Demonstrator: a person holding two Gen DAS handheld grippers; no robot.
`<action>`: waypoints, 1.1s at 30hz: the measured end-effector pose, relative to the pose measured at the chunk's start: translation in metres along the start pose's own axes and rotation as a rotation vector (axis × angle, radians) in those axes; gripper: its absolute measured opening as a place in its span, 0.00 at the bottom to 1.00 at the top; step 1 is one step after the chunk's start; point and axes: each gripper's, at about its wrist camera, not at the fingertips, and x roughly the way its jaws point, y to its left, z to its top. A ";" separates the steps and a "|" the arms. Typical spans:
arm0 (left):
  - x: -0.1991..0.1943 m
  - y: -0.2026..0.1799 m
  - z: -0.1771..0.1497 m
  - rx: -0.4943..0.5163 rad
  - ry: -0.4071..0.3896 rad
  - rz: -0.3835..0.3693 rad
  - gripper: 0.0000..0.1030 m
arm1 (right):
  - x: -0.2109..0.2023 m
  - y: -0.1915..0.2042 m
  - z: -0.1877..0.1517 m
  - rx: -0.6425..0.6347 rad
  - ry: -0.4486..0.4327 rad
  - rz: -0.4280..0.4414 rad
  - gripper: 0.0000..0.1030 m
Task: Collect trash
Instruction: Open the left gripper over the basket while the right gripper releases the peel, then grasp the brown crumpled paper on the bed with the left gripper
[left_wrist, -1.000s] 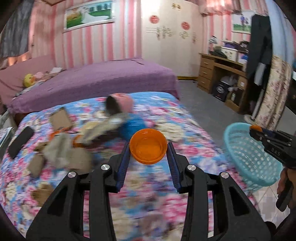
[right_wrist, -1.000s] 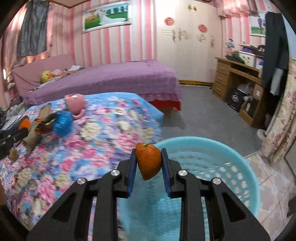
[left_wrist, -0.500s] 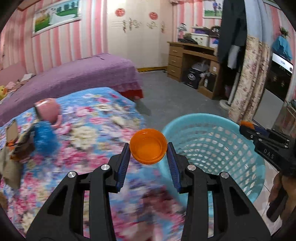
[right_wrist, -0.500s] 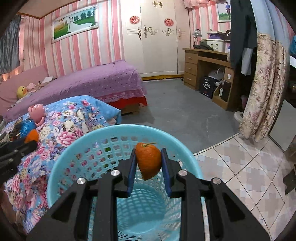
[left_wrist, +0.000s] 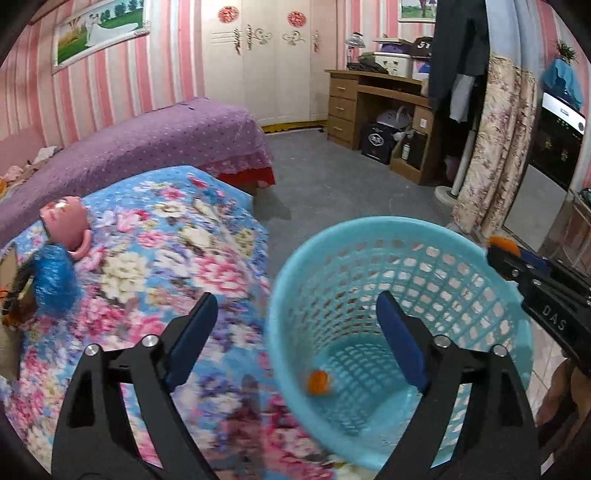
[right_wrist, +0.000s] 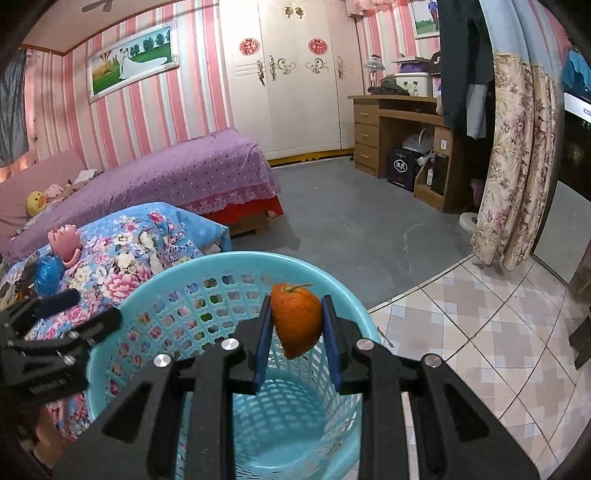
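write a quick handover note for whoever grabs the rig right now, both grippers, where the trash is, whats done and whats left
Left gripper: open, nothing in it, over the near rim of the blue basket.
Right gripper: shut on the orange peel, held above the basket opening.
Done: a small orange item, blurred, already lies at the basket bottom.
Left: open the right gripper so the peel drops in. Then go back to the floral bedspread, where a crumpled blue wrapper and what looks like cardboard scraps at the left edge remain. The pink mug beside the wrapper may not be trash.
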 end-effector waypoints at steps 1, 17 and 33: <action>-0.003 0.006 0.000 0.002 -0.011 0.017 0.88 | 0.000 0.000 0.000 0.000 -0.001 0.000 0.25; -0.037 0.080 -0.001 -0.075 -0.075 0.148 0.95 | -0.006 0.019 0.004 0.003 -0.065 -0.078 0.80; -0.099 0.171 -0.014 -0.153 -0.115 0.254 0.95 | -0.022 0.098 0.019 -0.017 -0.117 -0.055 0.96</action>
